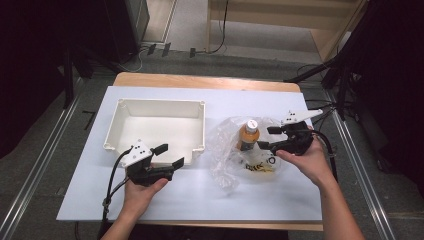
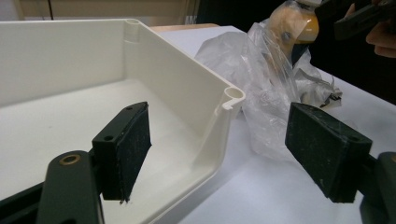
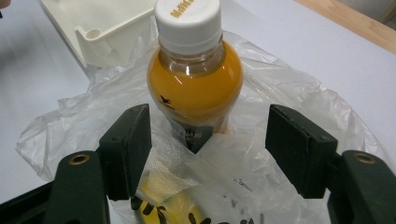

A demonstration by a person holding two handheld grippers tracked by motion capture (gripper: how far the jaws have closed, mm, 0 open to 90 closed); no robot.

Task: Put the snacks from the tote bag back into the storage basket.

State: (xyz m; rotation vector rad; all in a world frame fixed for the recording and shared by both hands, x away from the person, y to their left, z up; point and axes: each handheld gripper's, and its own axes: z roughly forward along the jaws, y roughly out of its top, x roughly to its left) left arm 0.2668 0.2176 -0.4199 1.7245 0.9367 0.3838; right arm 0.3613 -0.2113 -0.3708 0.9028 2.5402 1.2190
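A person sits at a table covered with a white sheet [image 1: 200,200] and holds a two-jaw gripper in each hand.

The left gripper [image 1: 169,156] hovers at the near right corner of a white plastic bin [image 1: 120,112] (an open, shallow box). Its jaws stand wide apart with nothing between the pads. In the left gripper view, one pad [image 2: 126,149] sits over the bin's floor and the other over the white sheet, with the bin's corner post between them but untouched.

The right gripper [image 1: 268,137] is to the right, pointing toward a small bottle of orange drink [image 1: 249,135] with a white cap [image 3: 187,21]. The bottle stands upright inside a crumpled clear plastic bag [image 1: 227,155], which lies on the sheet just right of the bin. The bag's open top bunches around the bottle's lower half. Something yellow with black lettering [image 3: 163,207] lies in the bag too; what it is cannot be told.

In the right gripper view, the jaws are spread apart, one to each side of the bottle, and the pads are not pressing on it or on the bag.
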